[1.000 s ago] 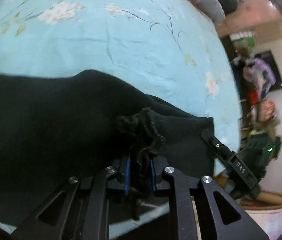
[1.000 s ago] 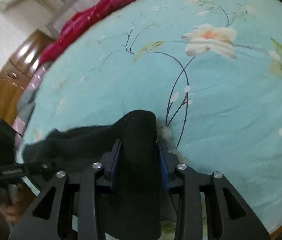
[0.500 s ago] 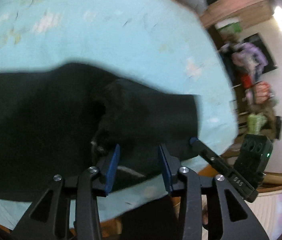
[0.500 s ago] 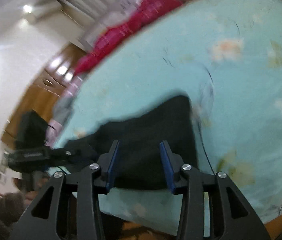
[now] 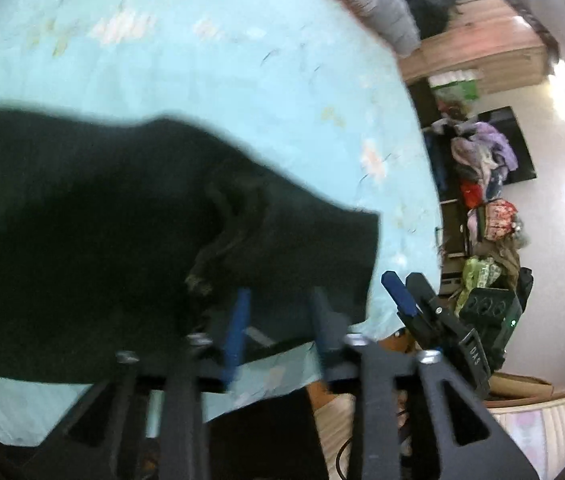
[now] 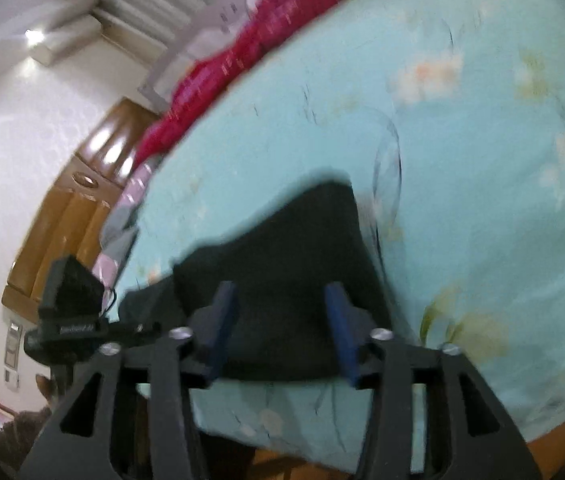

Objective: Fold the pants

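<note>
1 pants [image 5: 102,220], black, flat on bed [image 5: 202,60]; long axis runs frame left to lower right in left view, drawstring [image 5: 202,280] near centre. 2 grippers: left gripper [image 5: 278,304] jaws spread, empty; right gripper [image 6: 278,304] jaws spread over pants' lower edge, pinching nothing.

Bed [image 5: 210,64] covered by a light blue sheet [image 6: 482,208] printed with pale flowers and thin dark stems. Black pants [image 5: 94,232] lie flat on the sheet at the bed's near edge, filling the left wrist view from 9 o'clock to 4 o'clock; in the right wrist view the pants [image 6: 298,264] sit just below centre, towards 7 o'clock. A red blanket [image 6: 238,64] lies along the bed's far edge at 11 o'clock, with grey bedding [image 5: 386,12] beside it.
</note>
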